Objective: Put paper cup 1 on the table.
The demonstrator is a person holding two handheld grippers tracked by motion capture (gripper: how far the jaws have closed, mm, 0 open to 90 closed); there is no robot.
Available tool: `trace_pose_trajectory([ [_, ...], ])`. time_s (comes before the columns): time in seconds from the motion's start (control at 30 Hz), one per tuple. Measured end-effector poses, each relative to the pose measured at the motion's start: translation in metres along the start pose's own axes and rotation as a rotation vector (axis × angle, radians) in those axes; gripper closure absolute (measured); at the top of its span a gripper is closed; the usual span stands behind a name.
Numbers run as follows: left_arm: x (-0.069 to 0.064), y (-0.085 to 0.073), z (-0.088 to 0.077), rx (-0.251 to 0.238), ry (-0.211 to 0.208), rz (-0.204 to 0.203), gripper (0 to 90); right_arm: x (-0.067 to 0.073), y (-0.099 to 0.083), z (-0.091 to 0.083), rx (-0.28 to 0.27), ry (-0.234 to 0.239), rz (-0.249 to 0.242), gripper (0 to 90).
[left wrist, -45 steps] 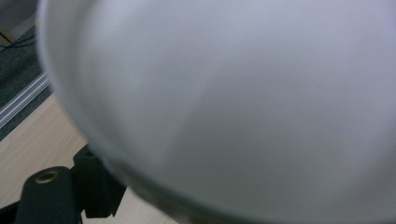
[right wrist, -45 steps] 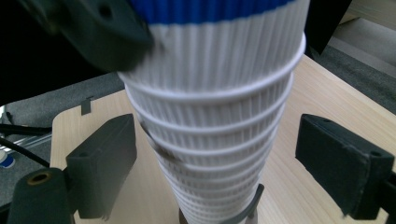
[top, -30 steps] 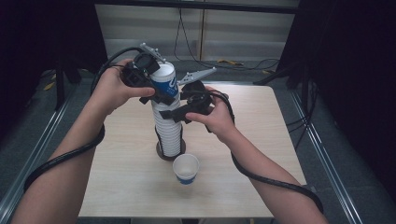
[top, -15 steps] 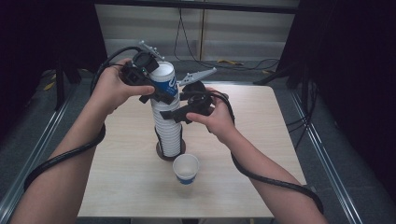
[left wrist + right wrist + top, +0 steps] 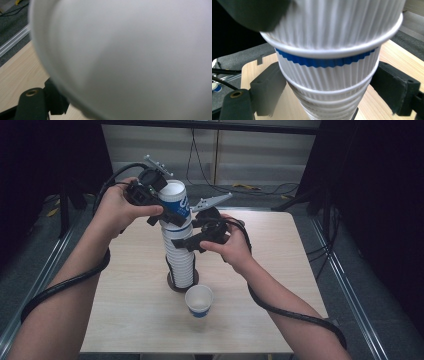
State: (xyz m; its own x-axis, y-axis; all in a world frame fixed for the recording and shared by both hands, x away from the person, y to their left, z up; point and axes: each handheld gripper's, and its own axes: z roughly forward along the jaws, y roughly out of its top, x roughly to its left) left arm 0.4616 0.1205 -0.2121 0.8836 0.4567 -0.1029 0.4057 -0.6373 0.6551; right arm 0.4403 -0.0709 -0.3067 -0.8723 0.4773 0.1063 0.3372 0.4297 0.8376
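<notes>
A tall stack of ribbed white paper cups (image 5: 181, 260) stands mid-table on a dark round base (image 5: 172, 287). Its top cup (image 5: 175, 202), white with blue print, sits slightly tilted. My left gripper (image 5: 167, 215) is at that cup's upper wall; its jaws have just been closing with the cup between them, and the white cup wall (image 5: 137, 57) looms very close. My right gripper (image 5: 187, 242) clamps the stack (image 5: 327, 82) just below, a pad (image 5: 268, 87) on each side; its jaws closed a little a moment ago.
A single white and blue cup (image 5: 199, 301) stands upright on the wooden table (image 5: 280, 270), just in front of the stack. Black cables trail from both grippers past the forearms. Dark floor and rails surround the table.
The left hand and the top cup have shifted slightly up and to the left. The right hand and the stack have stayed put.
</notes>
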Motion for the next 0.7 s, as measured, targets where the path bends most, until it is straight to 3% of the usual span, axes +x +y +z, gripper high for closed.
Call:
trace_pose_trajectory([
  [0.2, -0.001, 0.006, -0.007, -0.004, -0.002, -0.014, 20.8, 0.0, -0.001, -0.001, -0.005, 0.003, 0.001, 14.0],
  [0.33, -0.001, 0.008, -0.01, 0.02, -0.004, 0.003, 21.0, 0.0, -0.002, -0.001, -0.012, 0.002, 0.002, 14.0],
  [0.4, -0.002, 0.009, -0.011, -0.001, -0.004, -0.013, 21.0, 0.0, -0.003, -0.001, -0.014, 0.003, 0.001, 14.0],
  [0.7, -0.005, 0.016, -0.021, -0.014, 0.005, -0.004, 20.9, 0.0, -0.005, -0.003, -0.02, 0.003, 0.0, 13.9],
])
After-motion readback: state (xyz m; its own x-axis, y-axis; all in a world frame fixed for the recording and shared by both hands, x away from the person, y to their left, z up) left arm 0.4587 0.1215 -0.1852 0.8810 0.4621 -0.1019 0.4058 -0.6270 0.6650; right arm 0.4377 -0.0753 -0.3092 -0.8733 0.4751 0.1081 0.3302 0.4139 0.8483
